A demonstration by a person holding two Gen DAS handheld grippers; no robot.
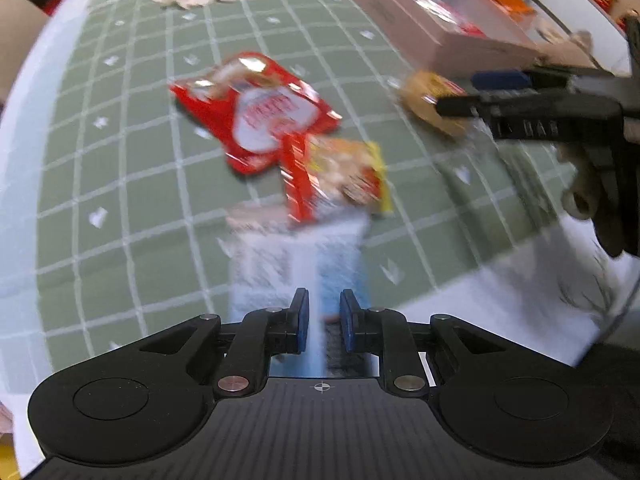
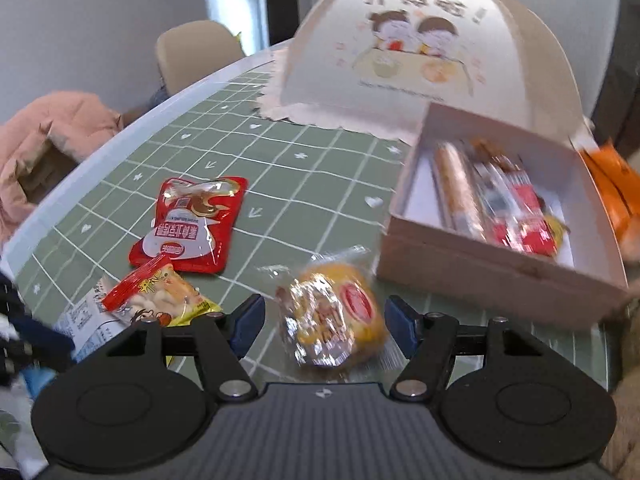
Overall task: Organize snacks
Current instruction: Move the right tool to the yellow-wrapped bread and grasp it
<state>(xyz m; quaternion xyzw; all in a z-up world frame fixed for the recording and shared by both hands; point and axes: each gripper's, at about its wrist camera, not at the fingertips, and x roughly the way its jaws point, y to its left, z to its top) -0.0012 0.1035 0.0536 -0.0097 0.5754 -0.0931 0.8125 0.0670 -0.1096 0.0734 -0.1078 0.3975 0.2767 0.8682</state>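
**Snack sort: partly boxed, four packets still out**

- **Pink box** (image 2: 496,276): far right on the surface (image 2: 304,184), lid off. Already holds several wrapped sticks and red packets; judged about half the job done. An orange packet (image 2: 612,188) lies just beyond its far wall.
- **Yellow wrapped cake** (image 2: 334,316): on the surface just left of the box's near corner, lying between the fingers of the right gripper (image 2: 324,320), which stand wide apart, not yet touching it.
- **White-and-blue packet** (image 1: 298,264): nearest the left gripper (image 1: 324,316). Its near end runs between the fingers, which are close together; blur prevents saying whether they actually pinch it.
- **Red pouch** (image 2: 190,224) and **yellow-and-red small packet** (image 2: 160,294): loose at centre-left, the small one overlapping the white-and-blue packet and touching the pouch's near edge.
- **Room**: open green cloth between the loose packets and the box. The domed food cover (image 2: 404,52) stands behind the box. The surface's edge curves along the left, with a chair (image 2: 192,52) beyond.
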